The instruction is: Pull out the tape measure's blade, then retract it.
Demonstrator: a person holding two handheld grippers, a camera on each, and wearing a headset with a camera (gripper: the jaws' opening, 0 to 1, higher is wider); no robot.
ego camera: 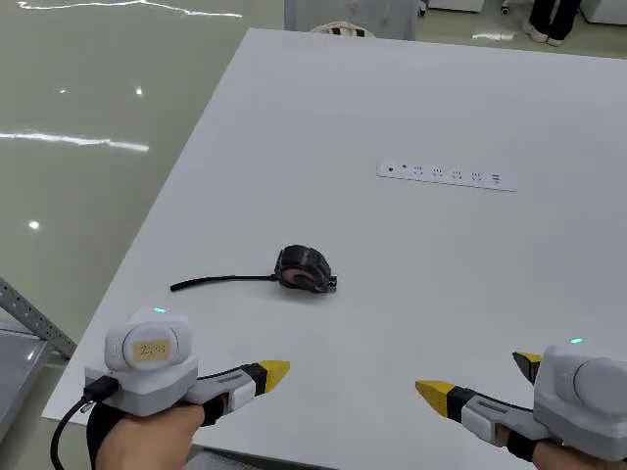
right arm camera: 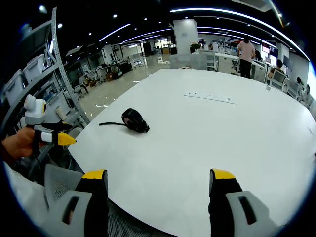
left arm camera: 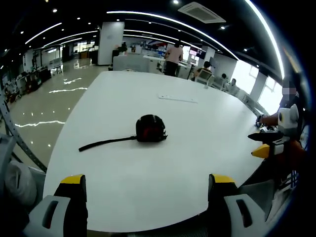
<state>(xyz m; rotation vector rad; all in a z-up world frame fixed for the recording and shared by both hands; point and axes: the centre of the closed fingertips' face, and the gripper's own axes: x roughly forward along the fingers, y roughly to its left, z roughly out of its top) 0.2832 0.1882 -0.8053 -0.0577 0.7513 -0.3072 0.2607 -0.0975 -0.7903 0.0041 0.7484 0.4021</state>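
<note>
**On the white table [ego camera: 411,108], the tape measure [ego camera: 305,269] lies free**

In the head view the tape measure sits just left of the frame's centre, a dark, rounded case resting on the table top. Its black strap [ego camera: 220,282] lies on the surface and trails toward the left edge of the frame. A white power strip [ego camera: 447,175] lies flat in the upper right, well apart from the case.

The left gripper [left arm camera: 148,180] has its jaws spread wide. Its own view shows the two yellow tips at the bottom left and bottom right of the frame, with bare table between them and nothing held. The tape measure lies ahead of them, a little left of that frame's centre, clear of both tips. In the head view this gripper sits in the lower left corner, held in a hand [ego camera: 147,441], with one yellow tip pointing right.

The right gripper [right arm camera: 159,175] is just as wide open and holds nothing. In its own view the tape measure shows in the left half of the frame, well ahead of the tips. In the head view it occupies the lower right corner, with its yellow tip pointing left.

Both grippers are near the table's front edge, well apart from the case. A glossy floor [ego camera: 88,117] fills the left of the head view.
</note>
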